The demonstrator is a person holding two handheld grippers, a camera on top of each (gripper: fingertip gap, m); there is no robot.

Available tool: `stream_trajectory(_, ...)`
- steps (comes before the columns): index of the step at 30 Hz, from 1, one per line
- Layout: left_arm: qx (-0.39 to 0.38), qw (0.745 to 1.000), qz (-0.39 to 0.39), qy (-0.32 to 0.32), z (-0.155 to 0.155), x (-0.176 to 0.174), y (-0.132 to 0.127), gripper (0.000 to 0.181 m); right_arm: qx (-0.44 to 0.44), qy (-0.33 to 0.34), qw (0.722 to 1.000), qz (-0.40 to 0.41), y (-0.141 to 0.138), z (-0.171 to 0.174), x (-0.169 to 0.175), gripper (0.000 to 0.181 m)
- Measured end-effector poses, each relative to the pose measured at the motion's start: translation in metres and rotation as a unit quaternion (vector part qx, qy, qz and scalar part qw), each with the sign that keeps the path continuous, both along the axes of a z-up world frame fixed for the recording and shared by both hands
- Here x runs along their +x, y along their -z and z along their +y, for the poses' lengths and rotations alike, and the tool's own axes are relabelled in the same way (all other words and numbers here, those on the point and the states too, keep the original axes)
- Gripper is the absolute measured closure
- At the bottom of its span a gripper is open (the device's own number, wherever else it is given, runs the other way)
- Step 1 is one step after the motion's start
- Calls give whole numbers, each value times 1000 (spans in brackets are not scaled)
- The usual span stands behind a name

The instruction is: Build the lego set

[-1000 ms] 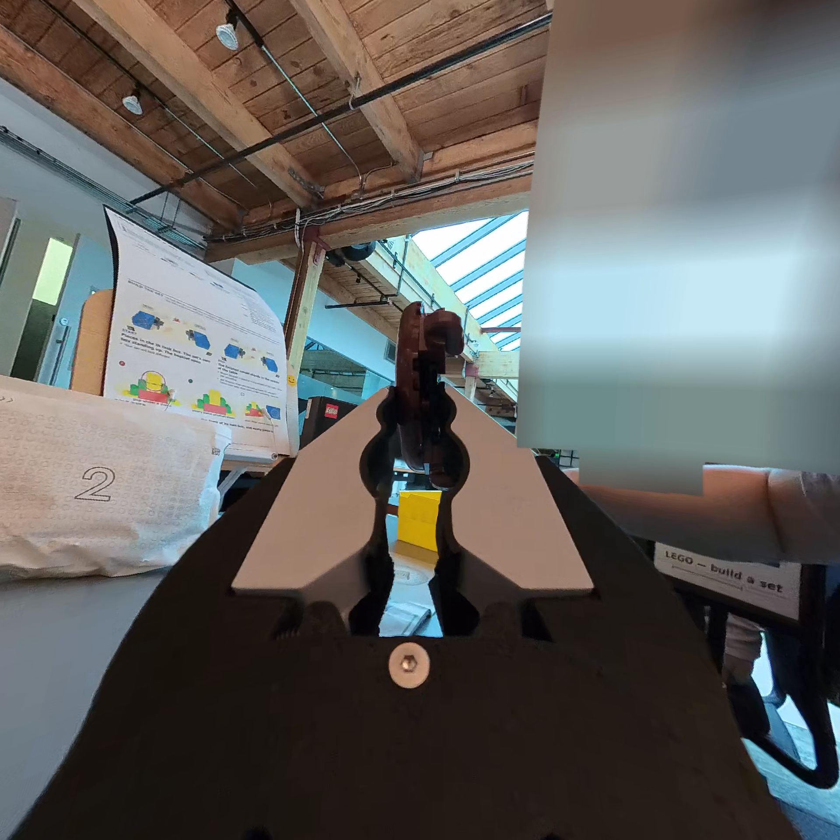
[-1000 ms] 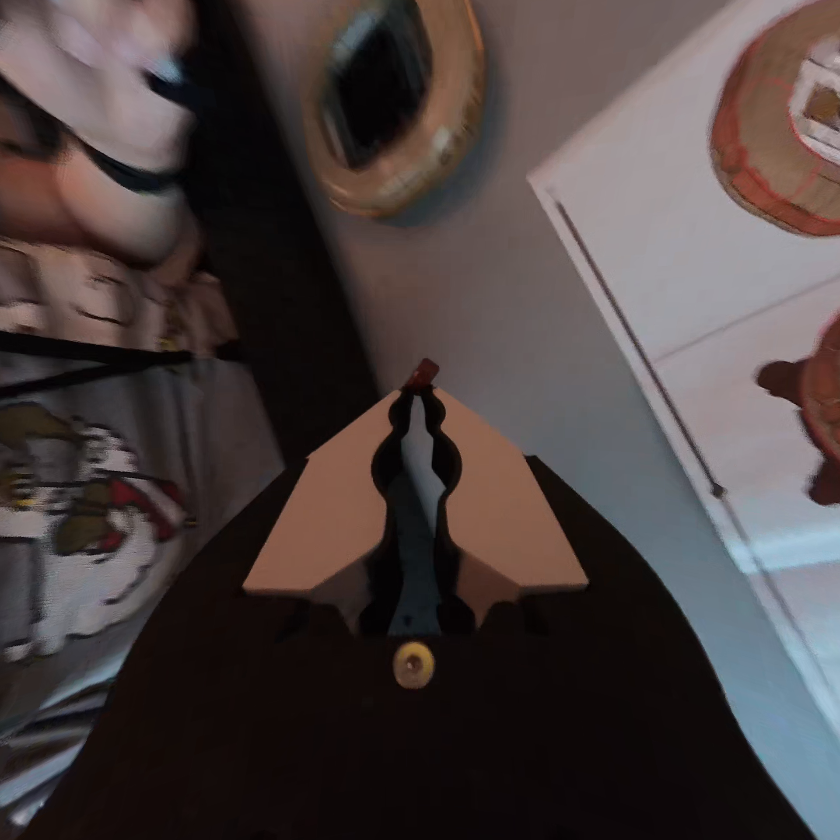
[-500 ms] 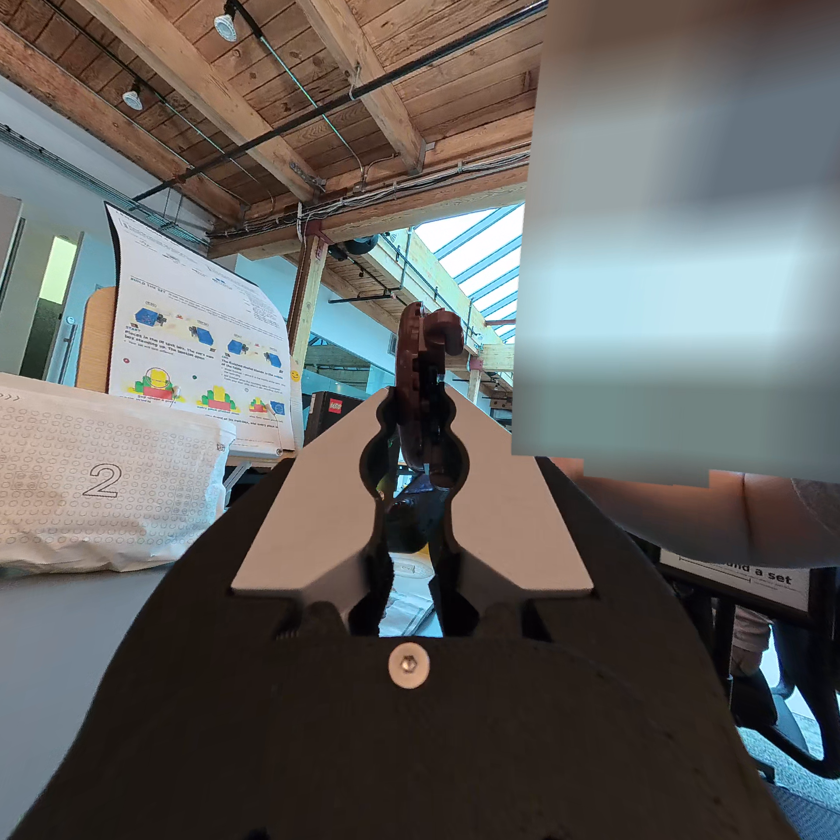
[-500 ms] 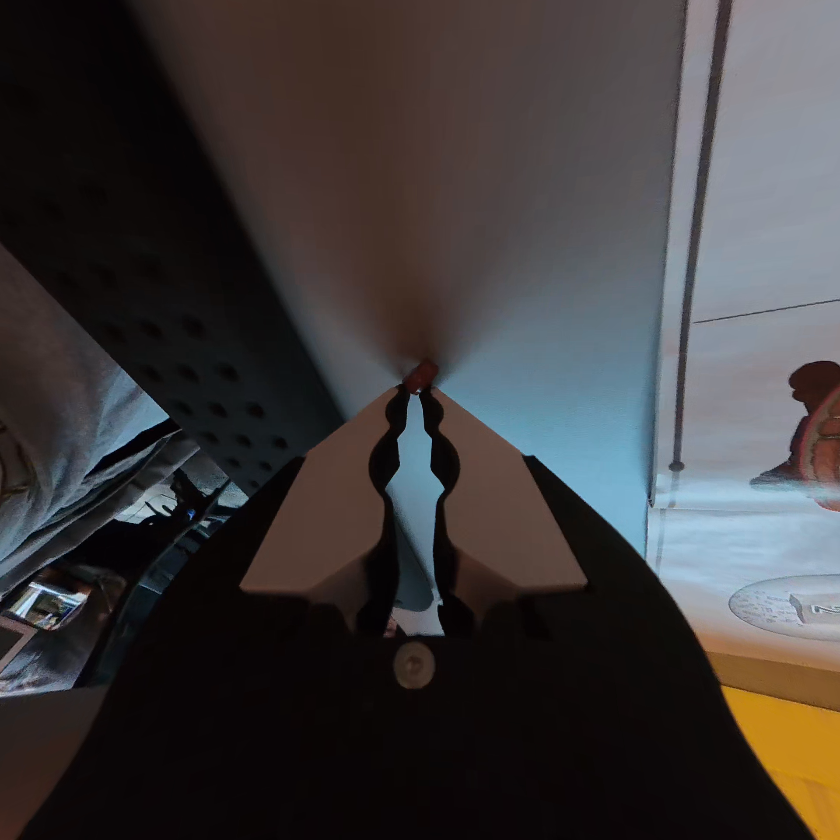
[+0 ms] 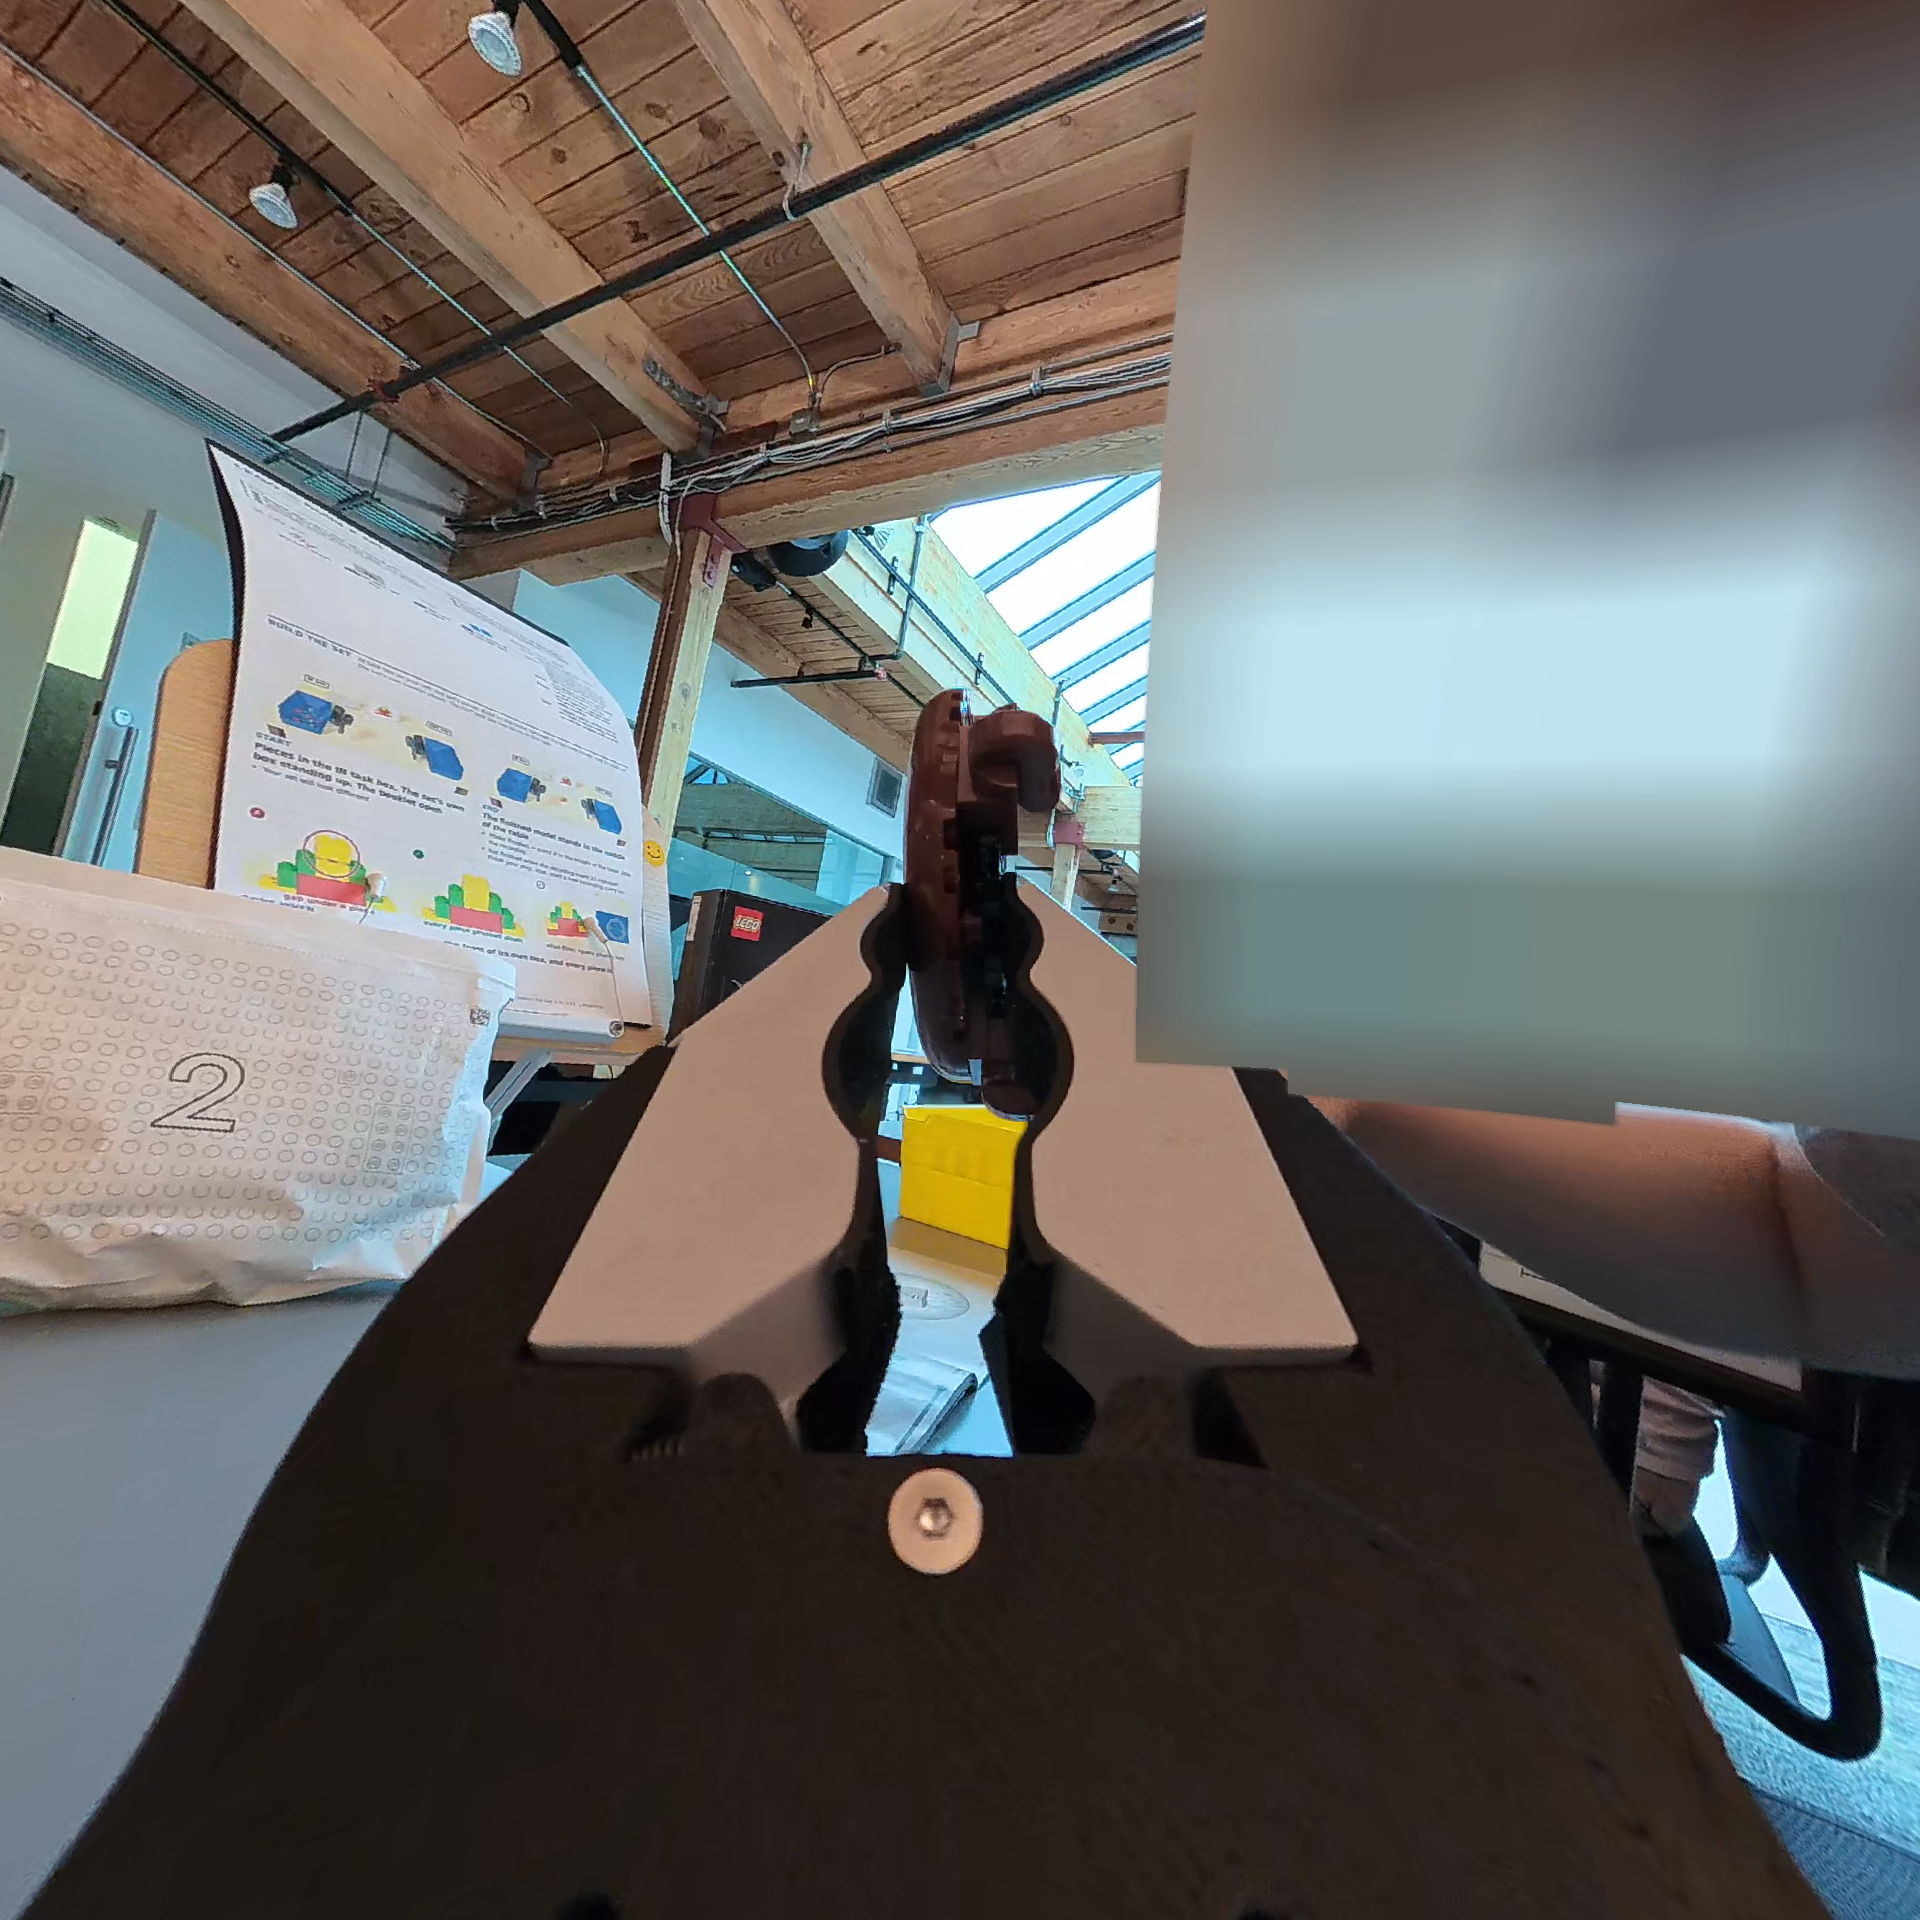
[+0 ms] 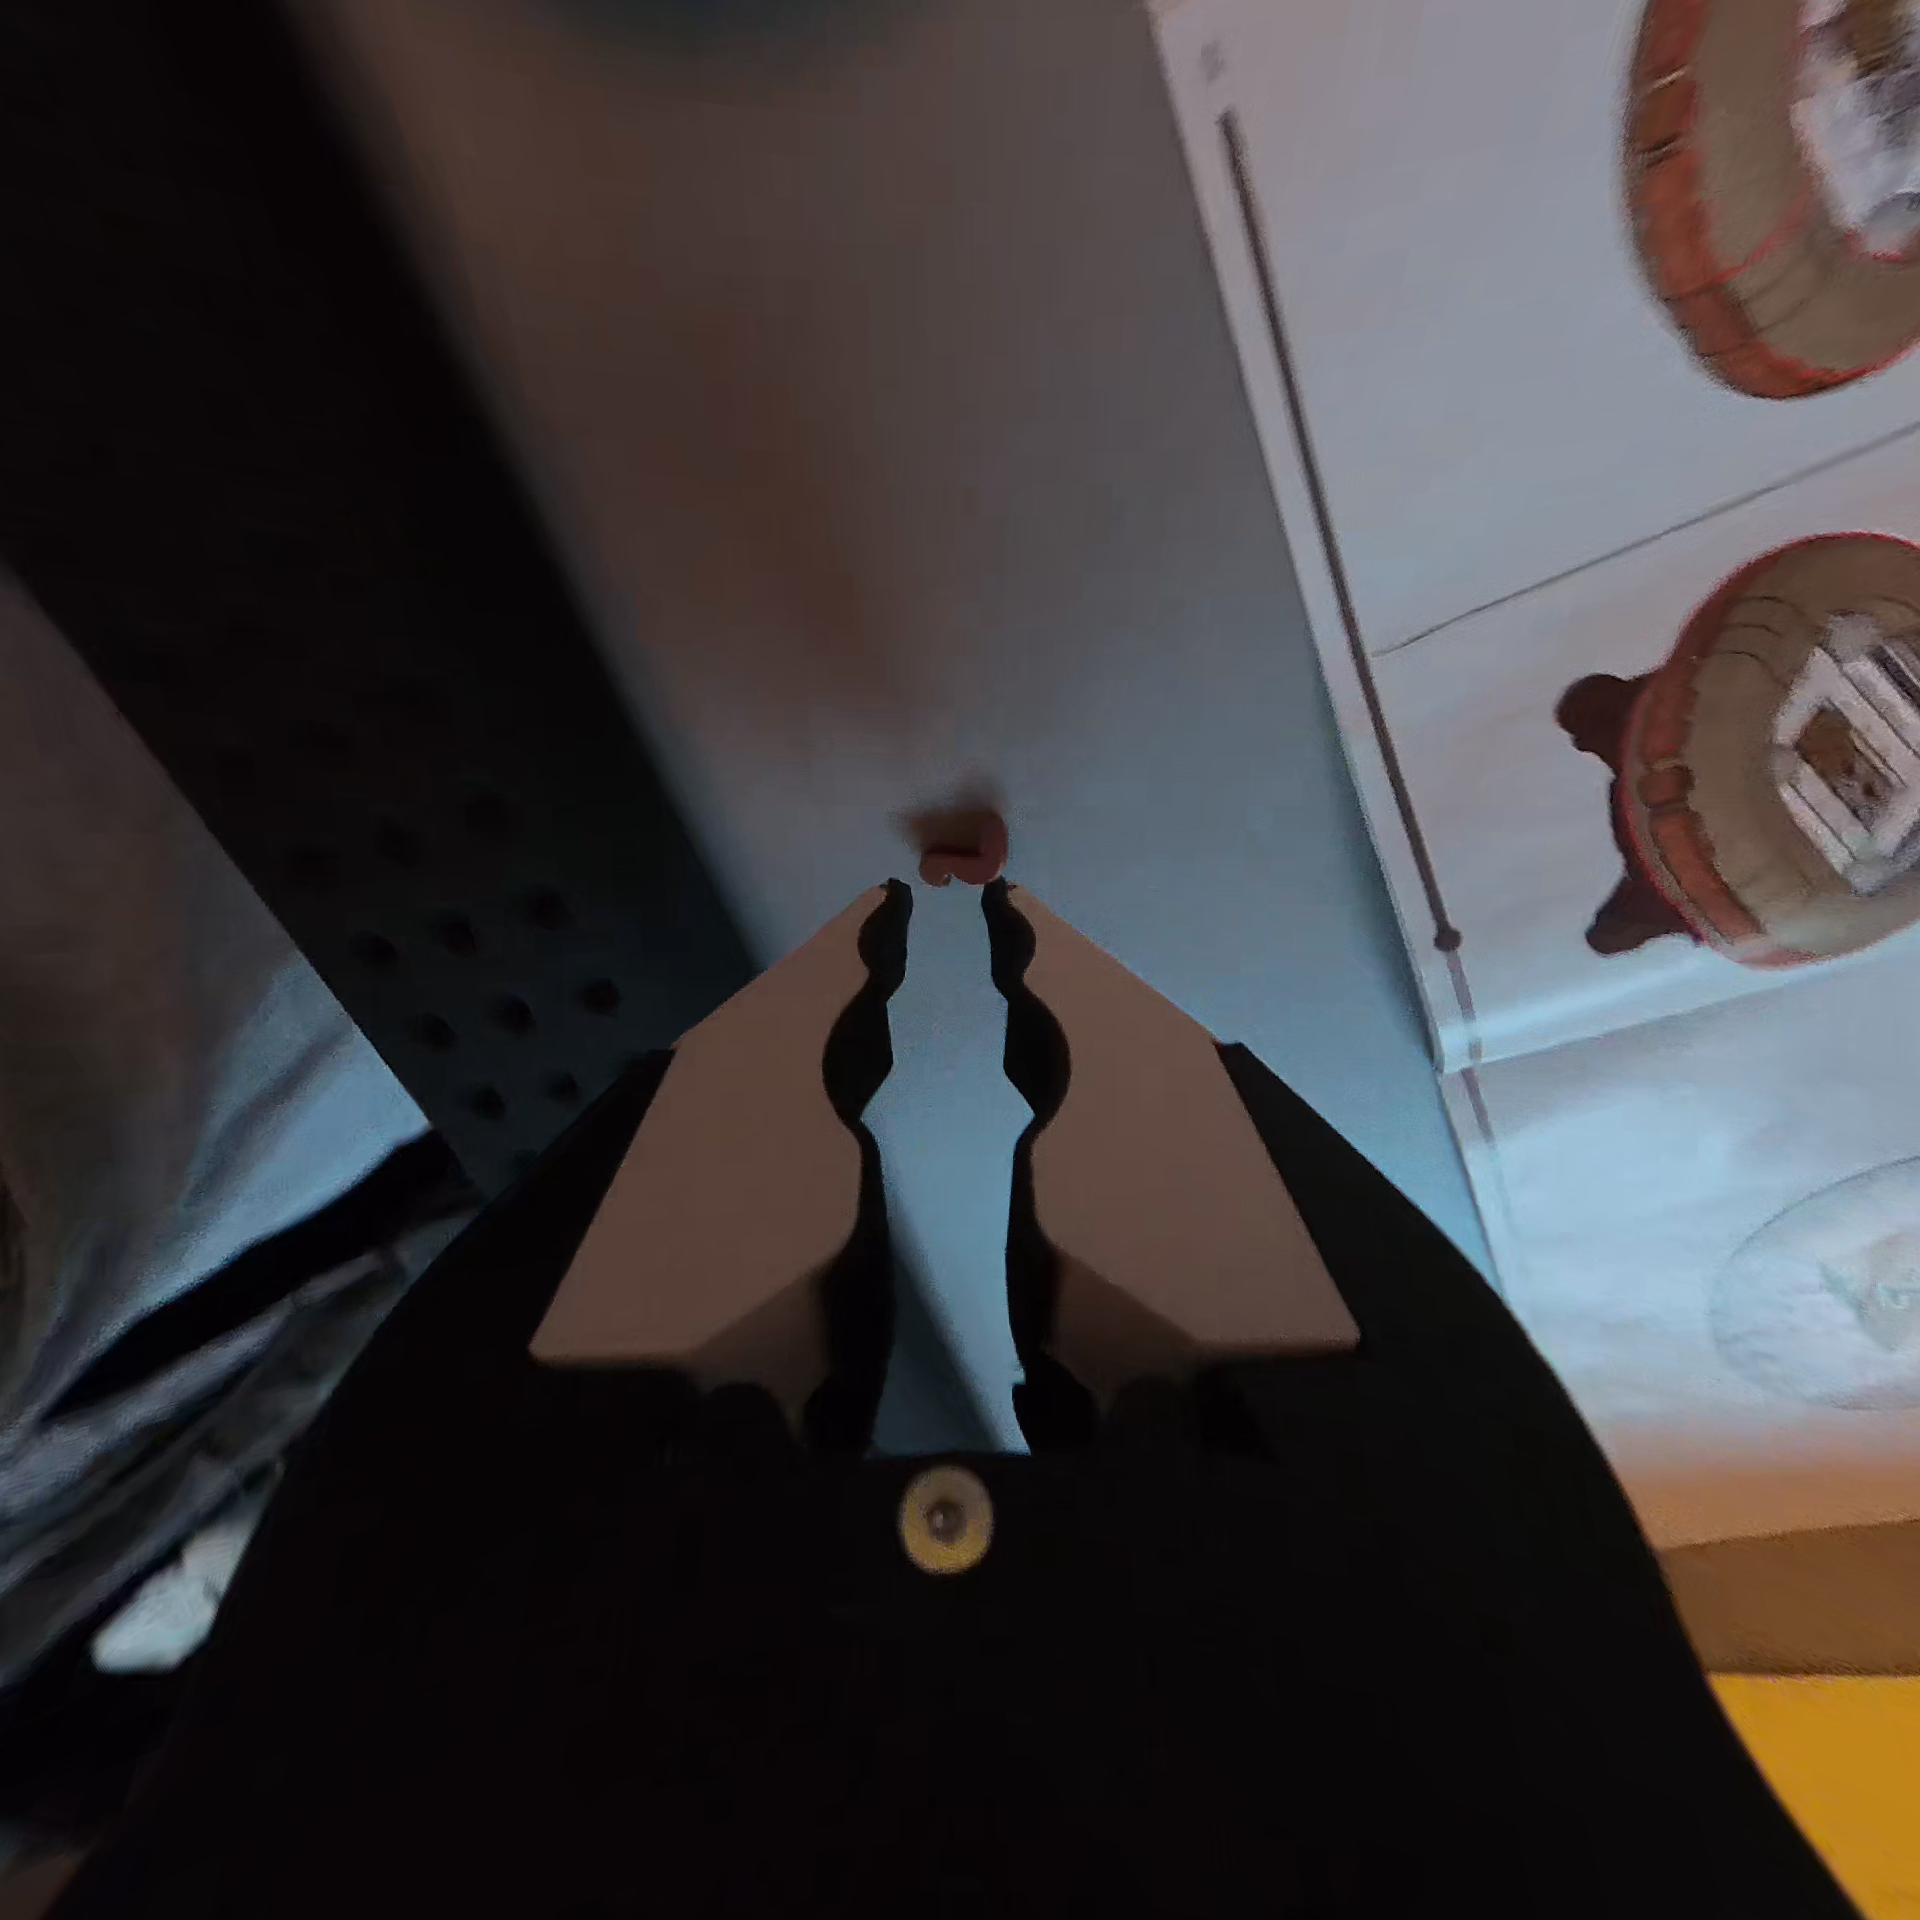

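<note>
R gripper (image 6: 943, 885): 0.5 s ago we saw its tips pinched on a small red piece (image 6: 961, 842); now the jaws stand apart w/ a clear gap, and the piece sits just beyond the tips on the grey table (image 6: 1091, 520), no contact that we can confirm (frame blurred). We judge the piece was let go, prob. to re-grip it at a better angle before fitting, so that step is not yet done.

L gripper (image 5: 951, 914): unchanged vs the earlier frames. Clenched on the brown sub-assembly (image 5: 971, 831), held edge-on and upright, its upper half projecting above the tips, a hooked part at top.

Outward from L gripper: yellow box (image 5: 961, 1169) seen thru the finger gap, behind it; numbered white parts bag (image 5: 229, 1091) to its left on the table; printed instruction sheet (image 5: 416, 790) standing behind the bag; a person's forearm (image 5: 1538, 1216) to the right.

Outward from R gripper: open build booklet (image 6: 1558, 623) to the right of the red piece, well apart from it.
</note>
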State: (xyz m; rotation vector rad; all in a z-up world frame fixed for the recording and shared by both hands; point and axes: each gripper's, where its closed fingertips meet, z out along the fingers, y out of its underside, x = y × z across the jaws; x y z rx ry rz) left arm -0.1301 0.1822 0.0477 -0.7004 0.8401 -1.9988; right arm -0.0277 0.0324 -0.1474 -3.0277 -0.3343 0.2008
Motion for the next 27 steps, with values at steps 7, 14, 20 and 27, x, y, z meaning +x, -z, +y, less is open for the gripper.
stream_trajectory(7, -3, 1000, 1, 12, -2, 0, 0, 167, 127, 191, 966, 117, 3, 0, 14, 169)
stream_trajectory(14, 4, 1000, 5, 13, -5, 1, 2, 167, 223, 177, 944, 168, 6, 4, 8, 166)
stream_trajectory(20, 12, 1000, 10, 14, -8, 2, 3, 167, 248, 97, 953, 142, 12, 5, -3, 156)
stream_trajectory(27, 13, 1000, 14, 21, -10, 4, 4, 167, 275, 56, 956, 80, 16, -1, -2, 160)
